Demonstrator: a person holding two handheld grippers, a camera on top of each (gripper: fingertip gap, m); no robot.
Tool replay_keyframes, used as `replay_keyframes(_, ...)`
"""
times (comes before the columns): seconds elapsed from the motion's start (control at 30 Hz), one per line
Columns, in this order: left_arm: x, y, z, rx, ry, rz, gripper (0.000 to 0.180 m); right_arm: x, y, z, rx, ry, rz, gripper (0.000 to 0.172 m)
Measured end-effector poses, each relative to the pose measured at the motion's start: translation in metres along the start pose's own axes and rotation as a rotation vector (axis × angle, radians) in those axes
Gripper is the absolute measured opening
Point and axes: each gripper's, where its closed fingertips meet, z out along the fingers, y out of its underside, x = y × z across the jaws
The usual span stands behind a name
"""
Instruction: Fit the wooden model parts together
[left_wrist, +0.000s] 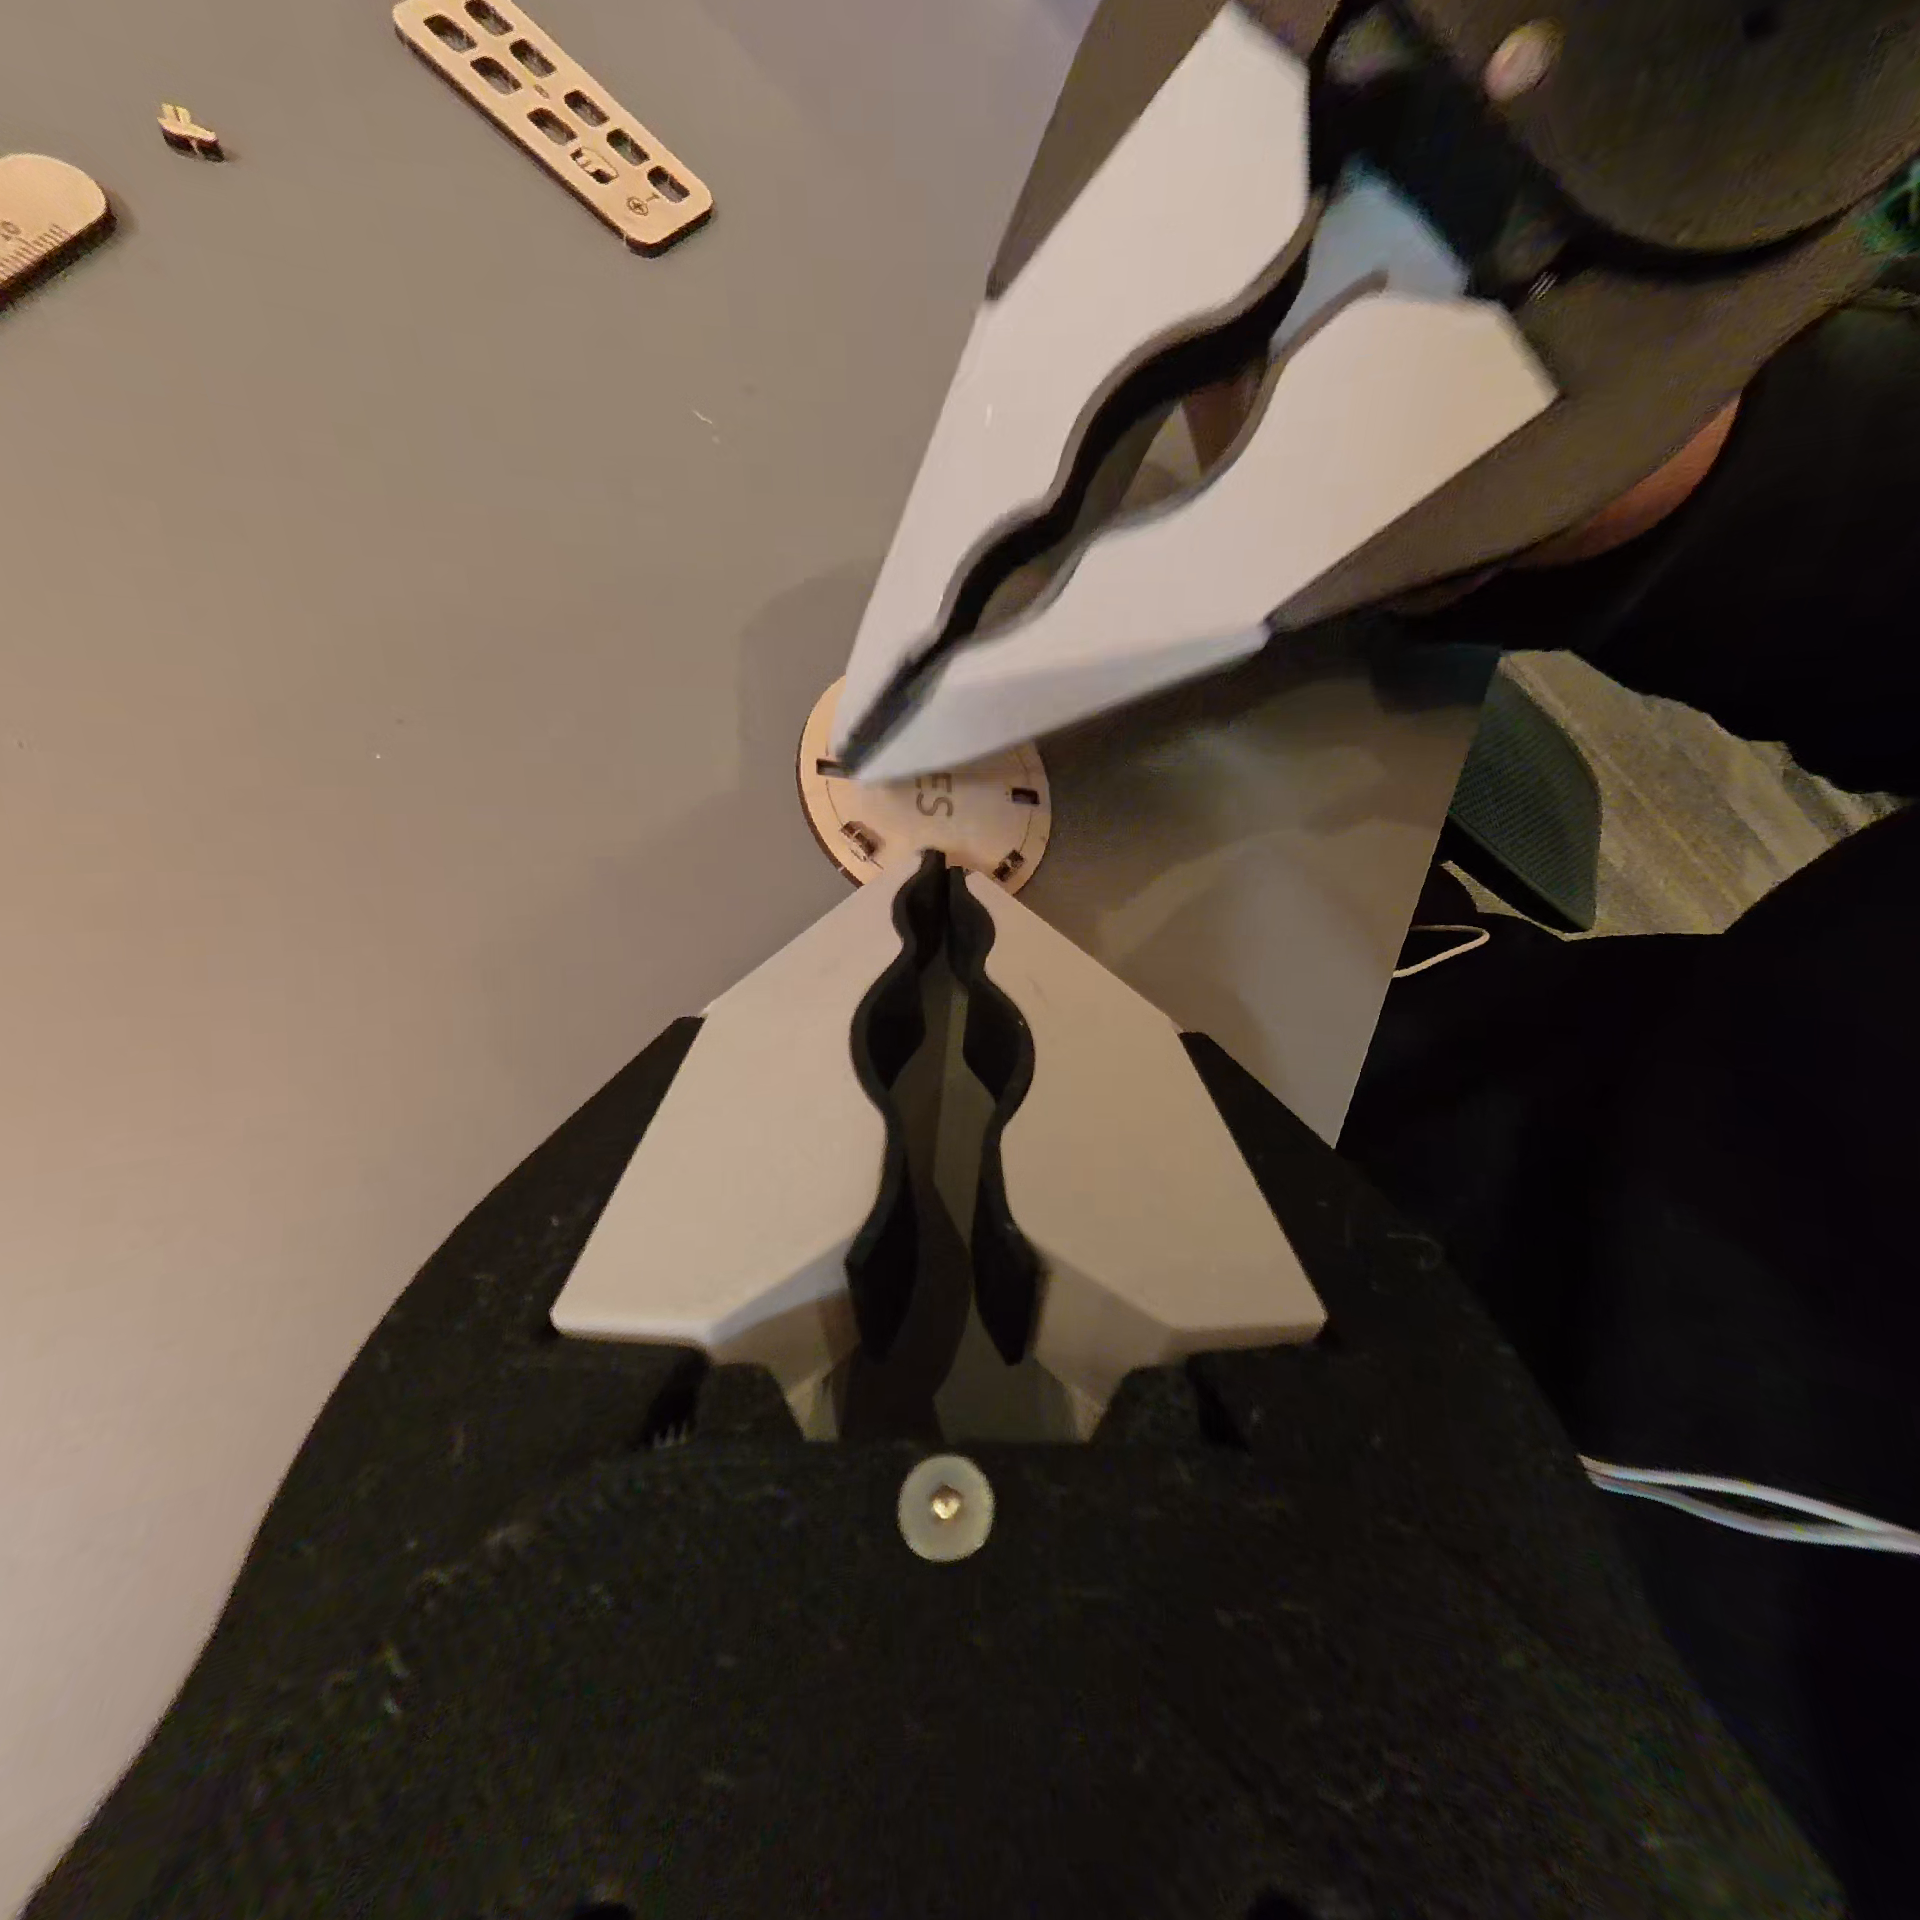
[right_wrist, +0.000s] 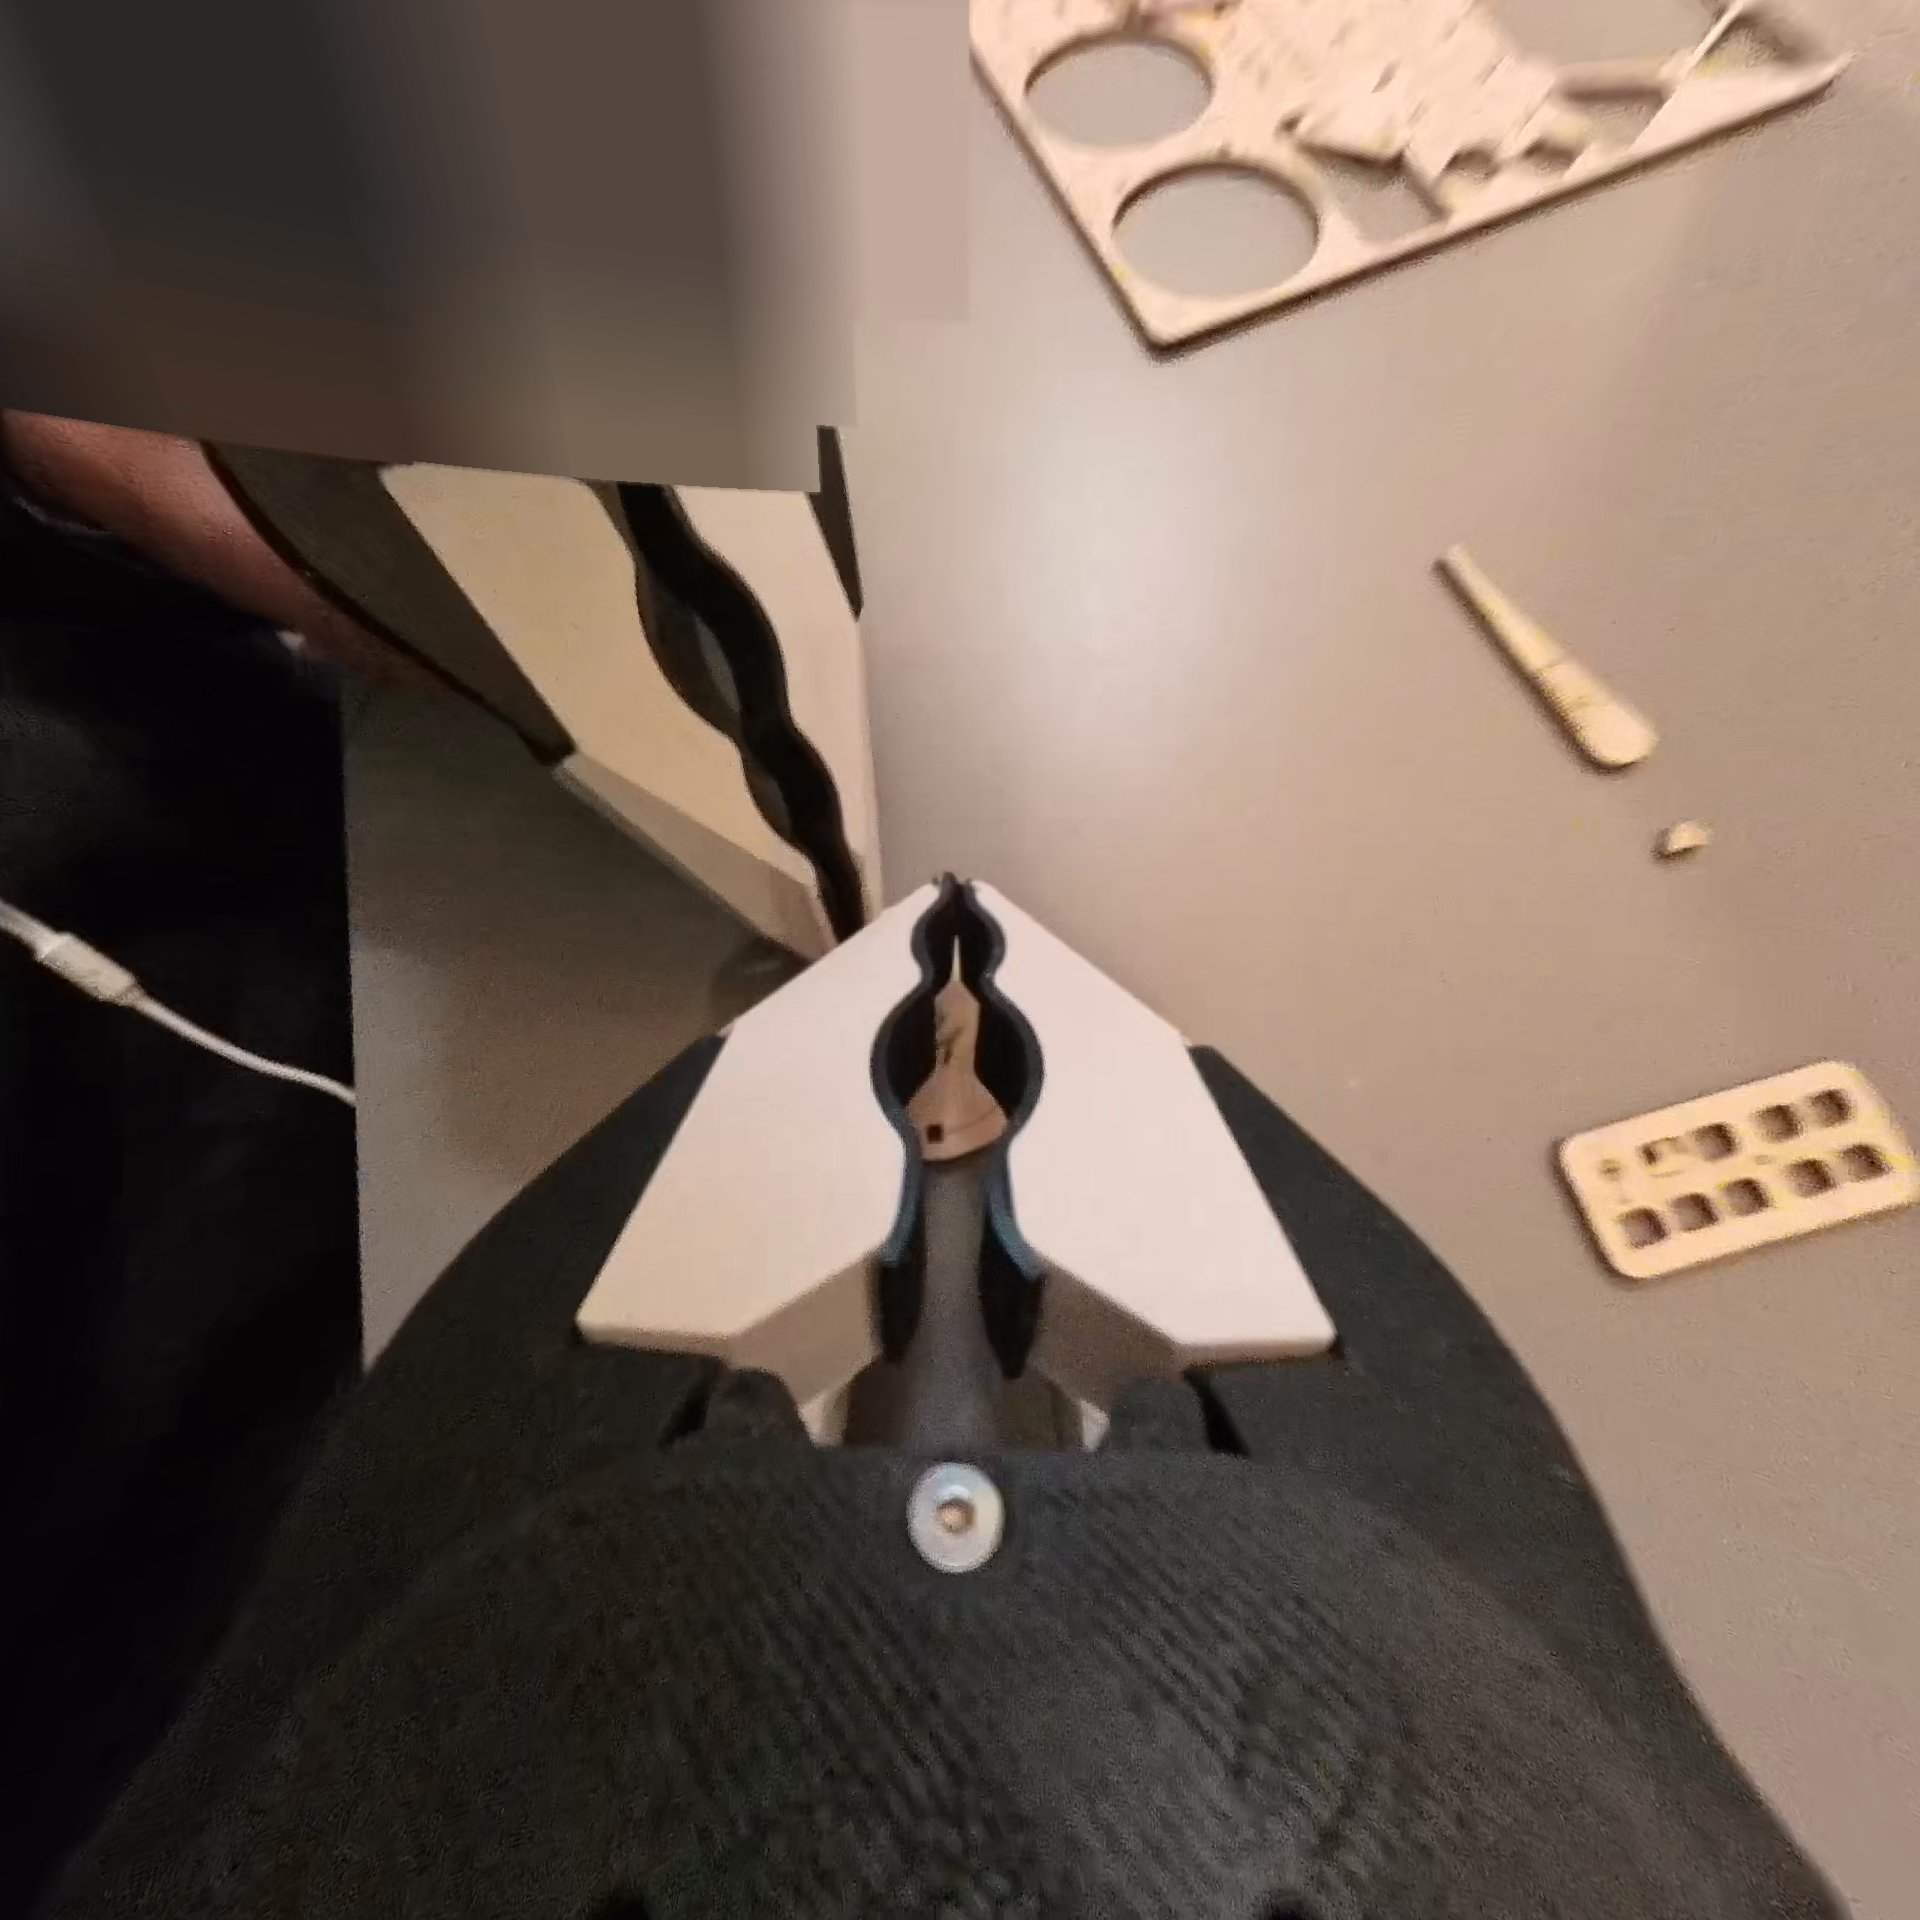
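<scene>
Black housing and pale wedge-shaped fingers (left_wrist: 727, 1143) of the left gripper (left_wrist: 940, 862) are seen closest in the left wrist view; the fingers are closed tip to tip with nothing gripped, and the tips are set at the near rim of a round wooden disc (left_wrist: 966, 821) lying flat on the grey table (left_wrist: 416, 623). From above and to the right, the right gripper (left_wrist: 854, 764) is brought down onto the far left part of the same disc, its fingers likewise closed on nothing, tips beside a small slot in the disc. Whether either set of tips is pressed onto the wood cannot be told.

Well ahead and left of the left fingers, a slotted wooden strip (left_wrist: 556, 120), a tiny wooden piece (left_wrist: 192, 133) and a rounded wooden piece (left_wrist: 47, 223) are laid apart on the table. In the right wrist view, a wooden sheet with round holes (right_wrist: 1351, 177) is seen far ahead, a slim wooden stick (right_wrist: 1548, 660) to the right.
</scene>
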Motion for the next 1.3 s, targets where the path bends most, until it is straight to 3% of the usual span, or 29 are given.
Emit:
replay_keyframes(0.1, 0.000, 0.000, 0.000, 0.000, 0.000, 0.000, 0.000, 0.001, -0.013, -0.005, 0.057, -0.010, 0.016, 0.000)
replay_keyframes(0.23, 0.000, 0.000, 0.000, 0.000, 0.007, -0.007, 0.000, -0.008, 0.006, 0.007, -0.027, -0.054, 0.008, 0.000)
replay_keyframes(0.37, 0.000, 0.000, 0.000, 0.000, 0.005, -0.005, 0.000, 0.001, -0.015, -0.008, 0.074, -0.010, 0.008, 0.000)
replay_keyframes(0.47, 0.000, 0.000, 0.000, 0.000, 0.006, -0.008, 0.000, -0.008, 0.012, 0.008, -0.054, -0.068, 0.017, 0.000)
replay_keyframes(0.63, 0.000, 0.000, 0.000, 0.001, 0.011, -0.014, 0.000, -0.001, -0.010, -0.005, 0.028, -0.023, -0.006, 0.000)
replay_keyframes(0.8, 0.000, 0.000, 0.000, 0.001, 0.017, -0.020, 0.000, -0.001, -0.001, 0.006, -0.017, -0.012, -0.037, 0.000)
replay_keyframes(0.93, 0.000, 0.000, 0.000, 0.001, 0.024, -0.027, 0.000, 0.005, -0.006, 0.004, 0.031, 0.009, 0.004, 0.000)
replay_keyframes(1.1, 0.000, 0.000, 0.000, 0.003, 0.036, -0.040, 0.000, 0.015, 0.012, 0.003, -0.007, 0.017, 0.108, 0.025)
replay_keyframes(1.3, -0.006, -0.001, -0.004, 0.016, -0.011, -0.033, 0.000, 0.008, 0.028, -0.013, 0.017, 0.027, 0.193, 0.016)
